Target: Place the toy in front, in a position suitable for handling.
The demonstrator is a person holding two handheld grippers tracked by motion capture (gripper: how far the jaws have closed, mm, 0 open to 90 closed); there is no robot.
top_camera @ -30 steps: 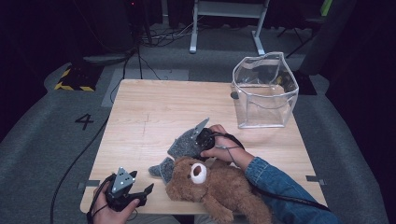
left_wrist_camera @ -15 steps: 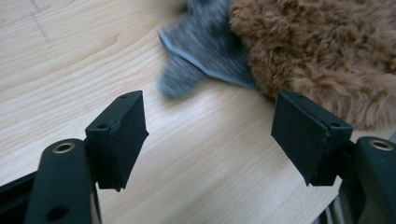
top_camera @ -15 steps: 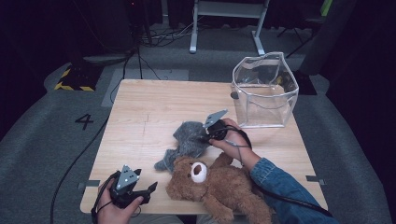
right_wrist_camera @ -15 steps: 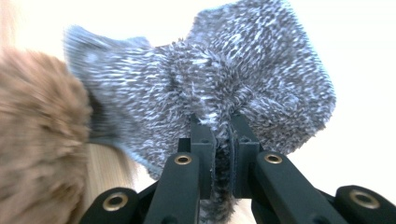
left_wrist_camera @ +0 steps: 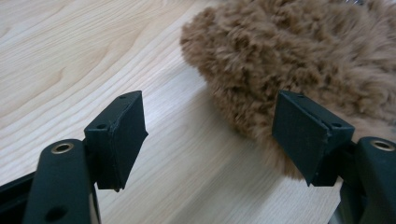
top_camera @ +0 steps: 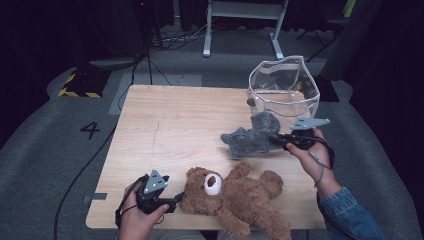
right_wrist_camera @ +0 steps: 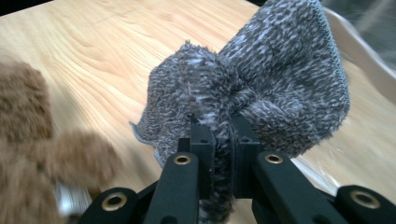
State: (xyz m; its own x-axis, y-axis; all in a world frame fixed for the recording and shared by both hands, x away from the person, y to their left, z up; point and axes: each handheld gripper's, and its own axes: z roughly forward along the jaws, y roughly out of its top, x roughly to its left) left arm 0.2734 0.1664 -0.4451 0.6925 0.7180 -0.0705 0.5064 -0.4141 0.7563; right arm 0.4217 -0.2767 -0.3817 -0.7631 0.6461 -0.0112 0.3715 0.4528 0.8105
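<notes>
- Two grippers are in use: the left gripper (top_camera: 172,201) rests low on the table (top_camera: 165,130), jaws apart and empty, the brown teddy bear (top_camera: 235,197) just right of them.
- The right gripper (top_camera: 280,140) clamps the grey cloth (top_camera: 252,136), lifted off the table.
- The clear container (top_camera: 282,90) stands just behind the cloth, nearest the right hand.

1 teddy (top_camera: 235,197), 1 cloth (top_camera: 250,138), 1 bin (top_camera: 283,90)

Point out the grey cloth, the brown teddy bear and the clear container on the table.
grey cloth (top_camera: 252,137): high view, middle of the bunched fabric.
brown teddy bear (top_camera: 245,192): high view, on its belly.
clear container (top_camera: 305,92): high view, on its right side wall.
</notes>
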